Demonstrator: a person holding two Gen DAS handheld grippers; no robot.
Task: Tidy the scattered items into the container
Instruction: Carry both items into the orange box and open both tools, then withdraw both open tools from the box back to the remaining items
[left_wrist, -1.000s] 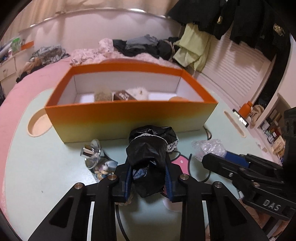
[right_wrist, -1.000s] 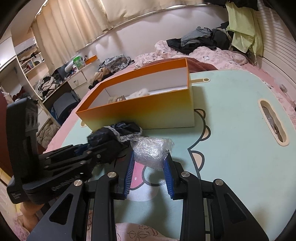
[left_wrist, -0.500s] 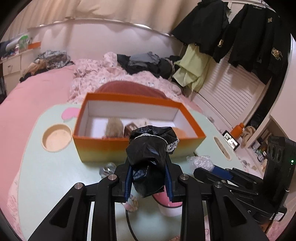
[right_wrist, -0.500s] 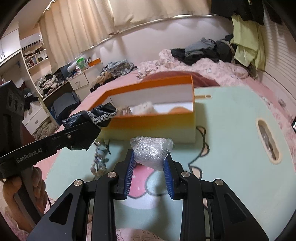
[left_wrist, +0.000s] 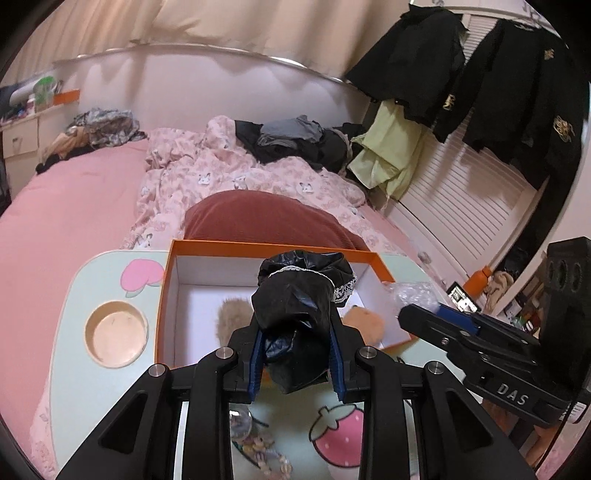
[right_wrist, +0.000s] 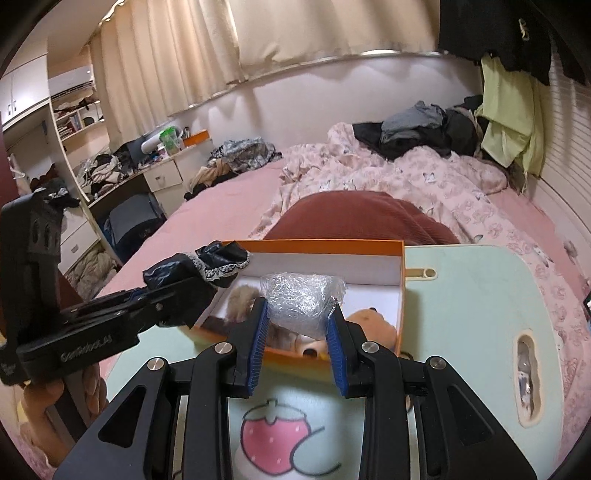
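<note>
My left gripper (left_wrist: 295, 354) is shut on a black cloth with white lace trim (left_wrist: 295, 314) and holds it above the near wall of the orange box (left_wrist: 166, 280). My right gripper (right_wrist: 297, 343) is shut on a crumpled clear plastic bag (right_wrist: 299, 302) and holds it over the box's near edge (right_wrist: 402, 295). The box holds a tan furry item (left_wrist: 232, 314), a brown plush (right_wrist: 373, 325) and a dark packet (right_wrist: 214, 325). The left gripper with its cloth shows in the right wrist view (right_wrist: 207, 266); the right gripper and bag show in the left wrist view (left_wrist: 417, 295).
The box stands on a pale green lap table (right_wrist: 472, 295) with a round cup recess (left_wrist: 116, 334) and a slot (right_wrist: 526, 384). Small trinkets (left_wrist: 255, 446) and a cable lie on the table near me. A maroon cushion (left_wrist: 266, 218) and pink bedding lie behind the box.
Both grippers have risen and moved forward with their loads, from low above the table in front of the box to over its near edge. Both grips have held.
</note>
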